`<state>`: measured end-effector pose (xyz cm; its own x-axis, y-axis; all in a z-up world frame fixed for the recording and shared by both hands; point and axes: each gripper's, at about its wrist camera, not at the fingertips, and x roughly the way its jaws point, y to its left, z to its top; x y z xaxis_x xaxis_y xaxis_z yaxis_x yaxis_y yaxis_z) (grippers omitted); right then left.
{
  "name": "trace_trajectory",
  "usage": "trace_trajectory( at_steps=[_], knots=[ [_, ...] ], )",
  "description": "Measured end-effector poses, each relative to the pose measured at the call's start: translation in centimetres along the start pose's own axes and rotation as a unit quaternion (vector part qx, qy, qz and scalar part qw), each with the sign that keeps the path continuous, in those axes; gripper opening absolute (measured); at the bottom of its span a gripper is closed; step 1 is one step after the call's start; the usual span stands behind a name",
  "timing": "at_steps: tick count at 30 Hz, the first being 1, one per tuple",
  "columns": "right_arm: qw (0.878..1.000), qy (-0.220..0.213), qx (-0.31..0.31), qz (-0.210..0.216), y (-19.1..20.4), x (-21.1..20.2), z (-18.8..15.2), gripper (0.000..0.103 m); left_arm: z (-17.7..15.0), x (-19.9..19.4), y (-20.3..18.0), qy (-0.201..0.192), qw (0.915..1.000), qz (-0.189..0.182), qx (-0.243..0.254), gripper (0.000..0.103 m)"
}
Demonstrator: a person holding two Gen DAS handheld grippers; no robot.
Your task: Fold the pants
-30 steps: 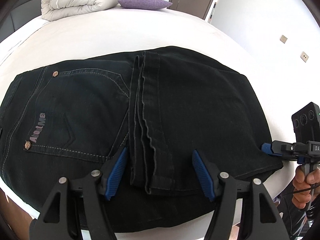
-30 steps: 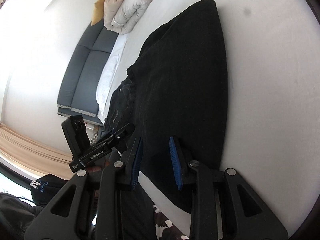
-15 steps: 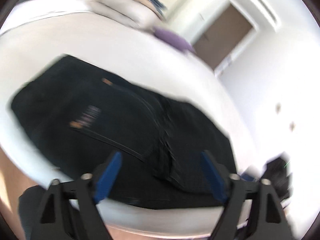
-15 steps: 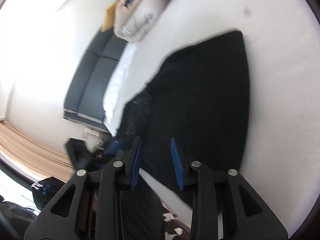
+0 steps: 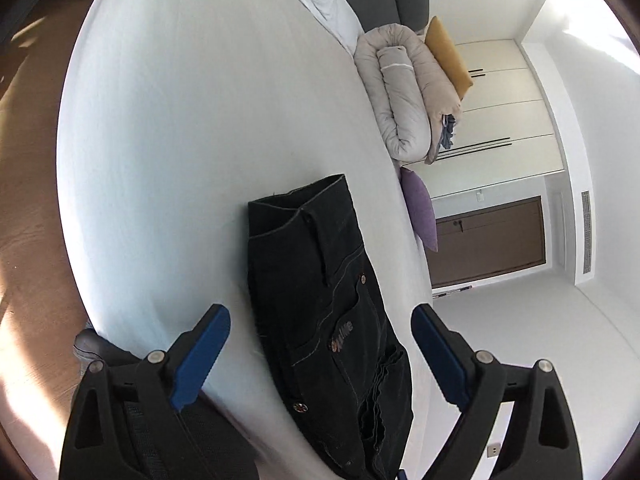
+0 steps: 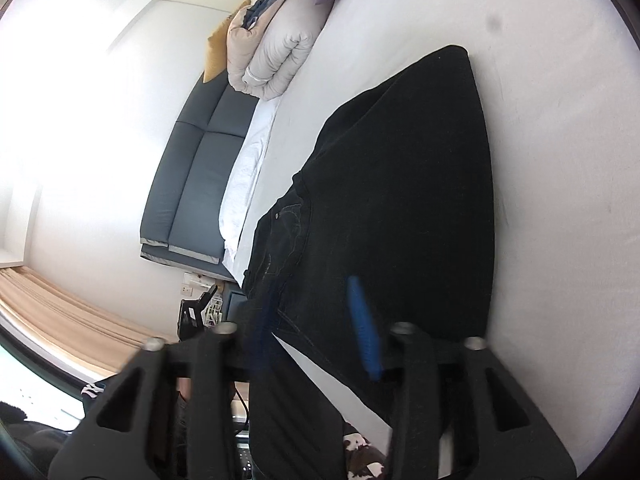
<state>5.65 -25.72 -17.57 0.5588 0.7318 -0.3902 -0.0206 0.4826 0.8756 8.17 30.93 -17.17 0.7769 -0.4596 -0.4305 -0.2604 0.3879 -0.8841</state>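
The black jeans (image 5: 320,300) lie folded on the white bed (image 5: 180,140), waistband at the far end and back pocket with rivets facing up. They also show in the right wrist view (image 6: 400,200) as a dark folded slab. My left gripper (image 5: 320,352) is open and empty, held above the near end of the jeans. My right gripper (image 6: 316,320) is open and empty, its blue pads (image 6: 362,324) blurred, over the jeans' near edge.
A rolled beige duvet (image 5: 404,96), a yellow cushion (image 5: 450,56) and a purple pillow (image 5: 420,208) sit at the bed's far side. A grey sofa (image 6: 200,168) stands beyond the bed. Wooden floor (image 5: 28,200) lies left of the bed.
Both grippers have pulled back from the jeans. The left one swung round sharply and opened wider. The right one opened wider and lifted away from the fold edge.
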Motion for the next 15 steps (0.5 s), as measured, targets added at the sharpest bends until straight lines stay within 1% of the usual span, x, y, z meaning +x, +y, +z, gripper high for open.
trace_trajectory(
  at_steps=[3,6,8,11,14,15],
  knots=[
    [1.0,-0.011,0.009,0.012,0.0,-0.3,0.0,0.065,-0.2,1.3,0.2,0.015,0.9998,-0.013,-0.009,0.093],
    [1.0,-0.013,0.014,0.016,0.1,-0.4,0.2,0.065,-0.6,2.7,0.3,0.028,0.9992,-0.018,-0.024,0.09],
    [0.999,-0.016,0.019,0.023,0.2,-0.4,0.2,0.064,-0.6,3.0,0.6,0.029,0.9986,-0.025,-0.036,0.089],
    [0.999,-0.015,0.021,0.03,0.0,-0.7,0.3,0.064,-0.2,3.5,0.3,0.032,0.9983,-0.03,-0.038,0.085],
    [0.999,-0.009,0.014,0.027,0.6,-0.7,0.8,0.064,0.1,4.2,0.6,0.039,0.9971,-0.037,-0.054,0.076],
    [1.0,-0.007,0.012,0.025,0.9,-0.6,1.0,0.063,0.2,4.4,0.8,0.042,0.9965,-0.039,-0.06,0.07]
  ],
)
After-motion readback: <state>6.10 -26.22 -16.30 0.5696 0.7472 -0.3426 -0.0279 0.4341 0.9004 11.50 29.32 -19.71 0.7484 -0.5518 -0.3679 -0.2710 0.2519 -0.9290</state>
